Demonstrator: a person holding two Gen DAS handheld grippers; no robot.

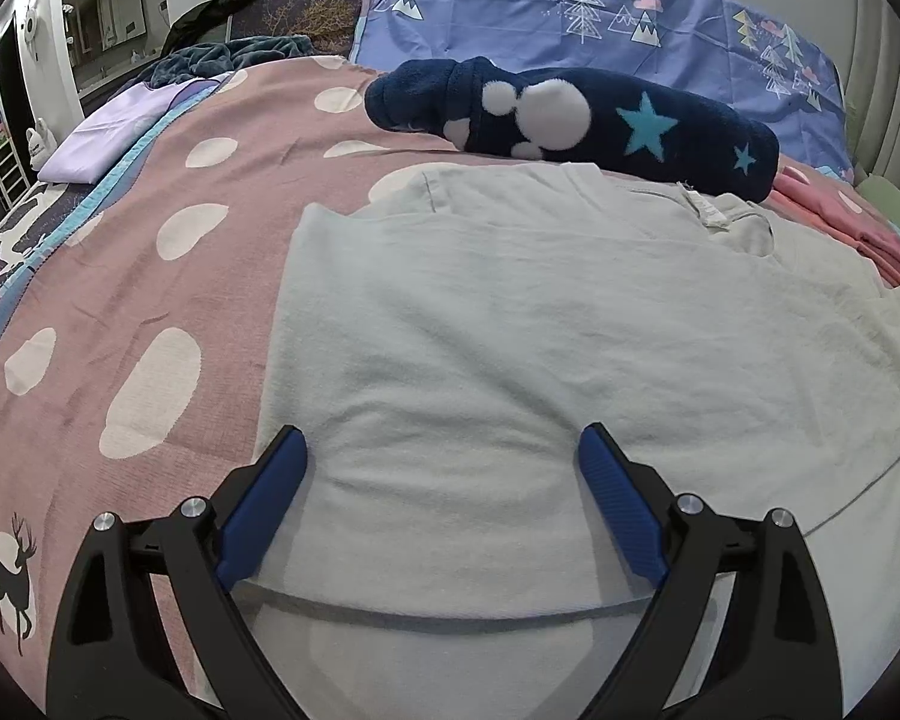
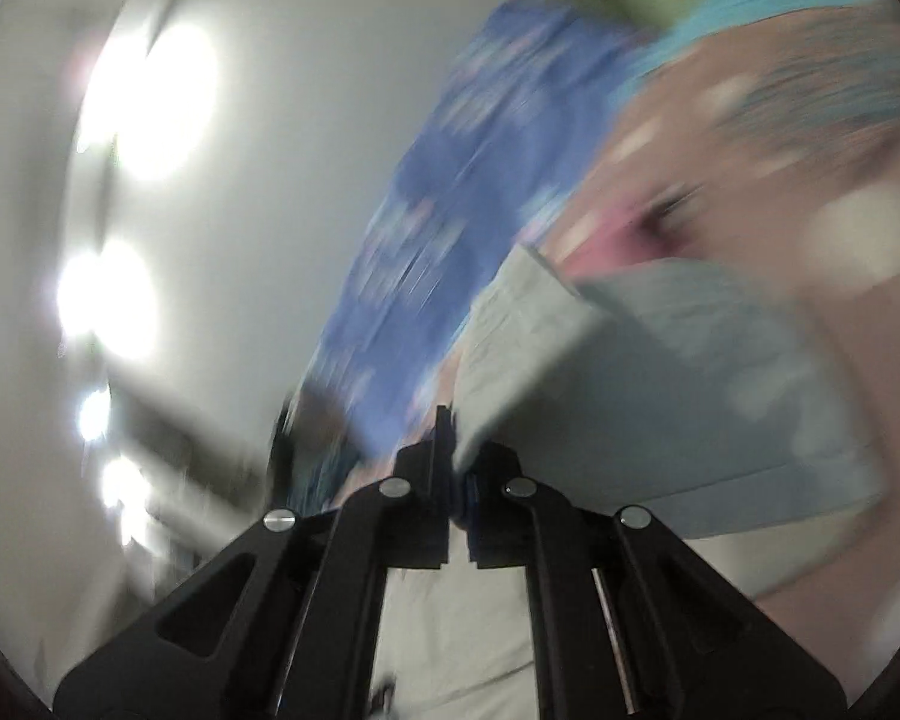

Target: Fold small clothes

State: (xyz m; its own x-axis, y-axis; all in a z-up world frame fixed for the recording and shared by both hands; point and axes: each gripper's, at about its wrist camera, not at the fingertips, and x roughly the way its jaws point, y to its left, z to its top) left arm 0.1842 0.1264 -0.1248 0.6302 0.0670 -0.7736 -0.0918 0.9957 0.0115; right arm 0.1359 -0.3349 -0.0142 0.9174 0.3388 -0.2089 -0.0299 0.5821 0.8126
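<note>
My left gripper (image 1: pixel 444 450) spread wide over pale shirt (image 1: pixel 510 330) on bedspread (image 1: pixel 150 228). My right gripper (image 2: pixel 453 420) pinching shirt edge, lifted; view blurred.

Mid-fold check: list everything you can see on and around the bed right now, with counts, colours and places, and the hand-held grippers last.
pale grey-green garment: one, laid flat mid-bed; one part lifted in the right wrist view
navy fleece item: one, white blobs and blue stars, behind the garment
pink clothes: small stack, count unclear, right of the garment
lilac folded cloth: one, far left on the bed
pink bedspread: one, white spots, deer print, under everything
blue tree-print bedding: one, at the head of the bed
dark blanket: one, rumpled, back left
left hand-held gripper: one, black with blue pads, open over the garment's near edge
right hand-held gripper: one, black, shut on the garment, blurred
</note>
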